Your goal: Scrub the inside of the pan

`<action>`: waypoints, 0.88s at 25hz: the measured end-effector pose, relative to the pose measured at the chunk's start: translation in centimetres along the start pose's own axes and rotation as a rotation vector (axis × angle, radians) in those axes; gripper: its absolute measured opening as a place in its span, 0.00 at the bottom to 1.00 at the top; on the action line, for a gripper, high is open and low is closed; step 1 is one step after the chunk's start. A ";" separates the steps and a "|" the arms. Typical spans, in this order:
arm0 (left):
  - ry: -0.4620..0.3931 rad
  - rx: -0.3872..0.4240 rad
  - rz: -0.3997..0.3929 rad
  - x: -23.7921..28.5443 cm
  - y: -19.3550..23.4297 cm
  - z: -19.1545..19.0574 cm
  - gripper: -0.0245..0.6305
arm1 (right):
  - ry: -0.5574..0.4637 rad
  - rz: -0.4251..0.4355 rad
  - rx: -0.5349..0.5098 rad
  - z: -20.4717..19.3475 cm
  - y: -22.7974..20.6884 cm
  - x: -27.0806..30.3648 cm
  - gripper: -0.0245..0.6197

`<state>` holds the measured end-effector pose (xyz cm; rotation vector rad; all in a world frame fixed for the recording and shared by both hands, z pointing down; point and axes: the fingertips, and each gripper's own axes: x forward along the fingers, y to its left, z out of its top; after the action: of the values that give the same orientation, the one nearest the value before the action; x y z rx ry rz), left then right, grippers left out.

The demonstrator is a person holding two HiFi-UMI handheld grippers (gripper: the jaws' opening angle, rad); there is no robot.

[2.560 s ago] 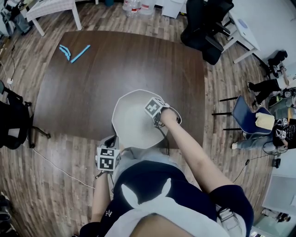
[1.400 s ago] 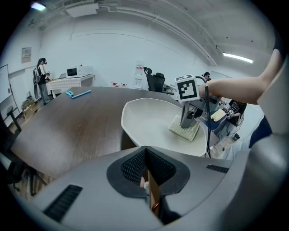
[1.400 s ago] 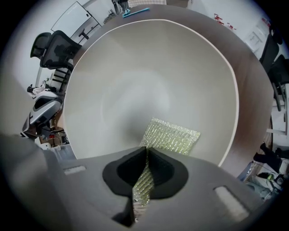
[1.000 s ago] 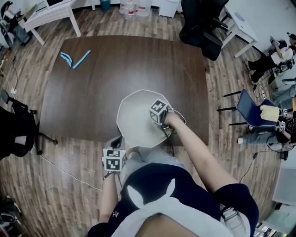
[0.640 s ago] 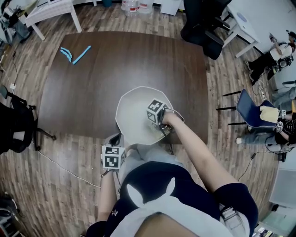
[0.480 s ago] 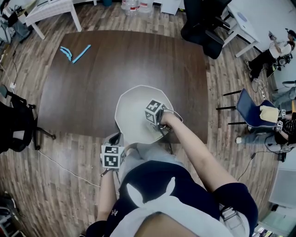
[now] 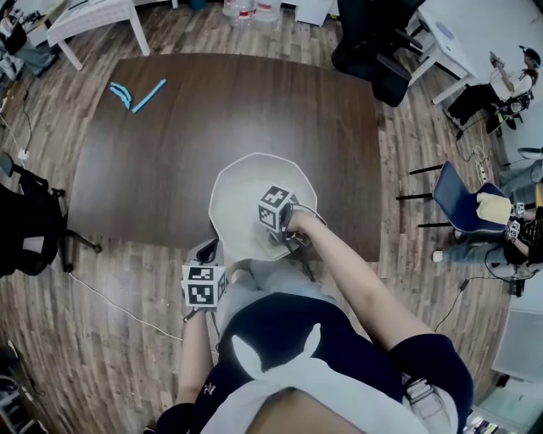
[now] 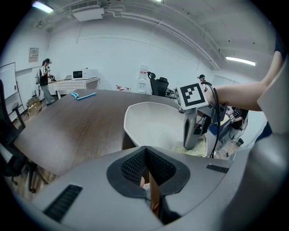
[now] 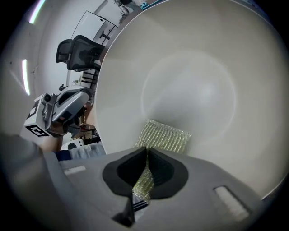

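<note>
A white, angular pan sits at the near edge of the dark wooden table. My right gripper reaches down into it, shut on a glittery yellow-green scouring pad that lies flat on the pan's floor. In the left gripper view the same pad shows under the right gripper. My left gripper is at the pan's near left rim. Its jaws are shut on a thin brown strip, apparently the pan's handle.
Two light-blue pieces lie at the table's far left corner. A black office chair stands beyond the table, a blue chair to its right, a white table at the far left. A cable runs over the floor.
My right gripper has slid leftward across the pan's floor with the pad in it. The left gripper and the pan have stayed where they were.
</note>
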<state>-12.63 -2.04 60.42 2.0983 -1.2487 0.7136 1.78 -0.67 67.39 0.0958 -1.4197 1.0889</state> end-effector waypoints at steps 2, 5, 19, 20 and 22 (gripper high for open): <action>-0.001 0.001 0.001 0.0 0.1 0.0 0.04 | -0.006 0.009 -0.009 0.3 0.5 0.3 0.06; -0.002 -0.001 0.005 -0.2 0.4 0.1 0.04 | -0.009 0.014 -0.024 0.8 1.0 0.3 0.06; -0.014 -0.018 0.021 0.0 0.5 -0.1 0.04 | -0.129 0.215 -0.007 3.5 3.9 0.5 0.06; -0.014 -0.021 0.021 0.1 0.5 -0.1 0.04 | -0.138 0.228 -0.010 3.8 4.1 0.5 0.06; -0.014 -0.024 0.021 0.1 0.4 -0.1 0.04 | -0.155 0.243 -0.027 4.3 4.6 0.4 0.06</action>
<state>-12.95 -2.22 60.62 2.0770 -1.2829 0.6909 -4.44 -0.68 66.22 -0.0134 -1.6155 1.2828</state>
